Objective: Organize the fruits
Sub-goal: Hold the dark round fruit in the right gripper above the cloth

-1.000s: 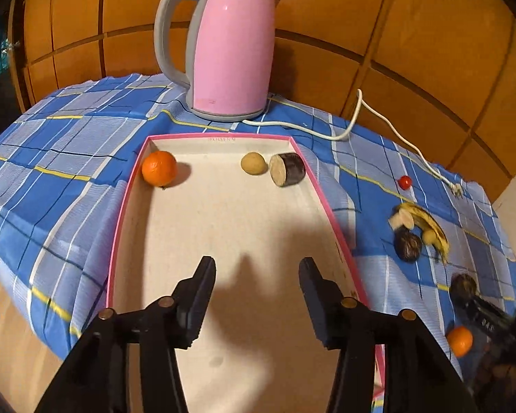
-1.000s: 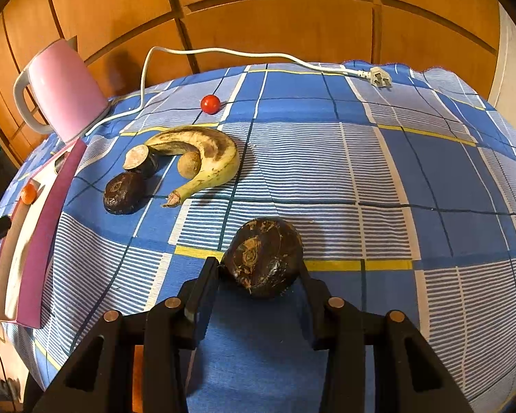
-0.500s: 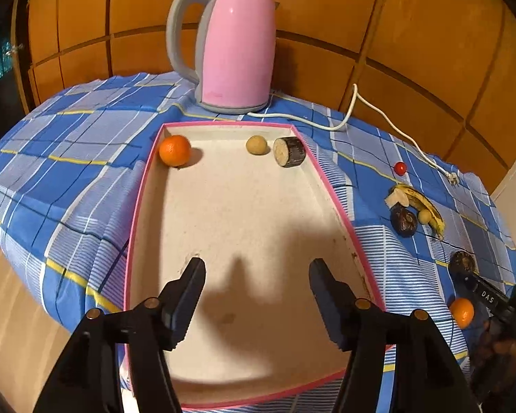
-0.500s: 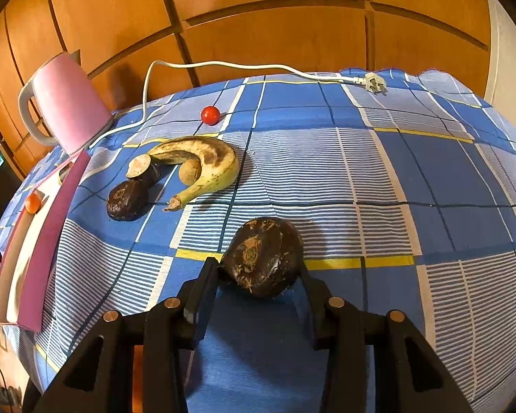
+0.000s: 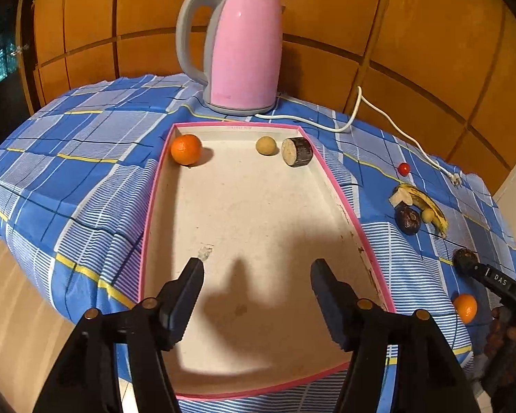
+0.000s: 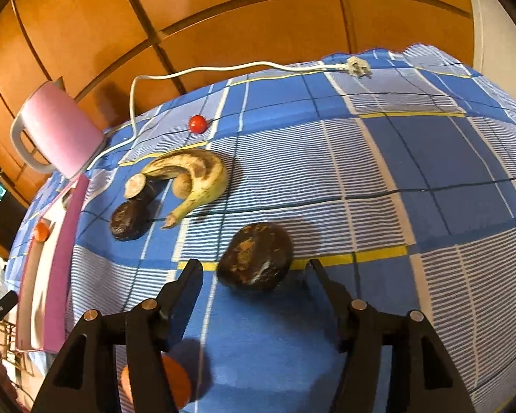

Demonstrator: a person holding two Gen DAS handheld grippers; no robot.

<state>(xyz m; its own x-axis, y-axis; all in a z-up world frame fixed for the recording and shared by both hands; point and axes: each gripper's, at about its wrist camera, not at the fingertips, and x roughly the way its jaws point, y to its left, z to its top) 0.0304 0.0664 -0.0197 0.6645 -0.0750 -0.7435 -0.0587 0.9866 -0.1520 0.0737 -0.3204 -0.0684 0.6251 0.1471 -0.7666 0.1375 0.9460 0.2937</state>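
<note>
Under the right claw point(image 6: 254, 268), an orange point(image 6: 161, 383) shows half hidden.

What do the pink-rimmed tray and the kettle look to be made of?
Tray: likely cardboard, matte; its off-white floor is stained, with thin flat pink walls. Kettle: glossy pink body, probably painted metal or plastic, showing soft highlights; grey handle and base look like plastic.

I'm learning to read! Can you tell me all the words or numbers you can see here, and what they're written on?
"DAS": white letters on the black finger of the right gripper, seen from the left wrist view.
Tiny pink print on the far rim of the tray: too small to read.
Small mark low on the pink kettle: too blurred to read.
Nothing else carries writing.
</note>
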